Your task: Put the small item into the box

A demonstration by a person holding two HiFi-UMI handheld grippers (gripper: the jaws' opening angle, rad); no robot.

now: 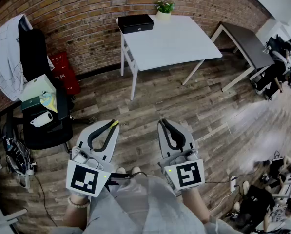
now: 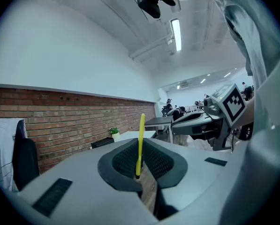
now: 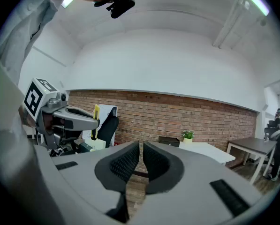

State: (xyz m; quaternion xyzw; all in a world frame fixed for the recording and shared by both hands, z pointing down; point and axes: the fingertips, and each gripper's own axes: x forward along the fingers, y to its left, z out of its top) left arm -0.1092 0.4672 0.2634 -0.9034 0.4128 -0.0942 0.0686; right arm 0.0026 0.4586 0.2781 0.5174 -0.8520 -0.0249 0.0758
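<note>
My left gripper (image 1: 112,125) is shut on a thin yellow strip (image 1: 115,123), the small item; in the left gripper view the strip (image 2: 140,143) stands upright between the ribbed pads. Beside it my right gripper (image 1: 164,123) is shut with nothing in it, its pads (image 3: 128,162) nearly touching. Both hang above the wooden floor, close to my body. The black box (image 1: 135,23) lies closed on the far left corner of the white table (image 1: 179,45), well ahead of both grippers. It also shows small as the black box (image 3: 169,140) in the right gripper view.
A potted plant (image 1: 164,8) stands next to the box. A black office chair (image 1: 40,111) piled with things is at the left, a red crate (image 1: 63,71) by the brick wall. A dark table (image 1: 247,42) and a seated person (image 1: 278,67) are at the right. A power strip (image 1: 233,183) lies on the floor.
</note>
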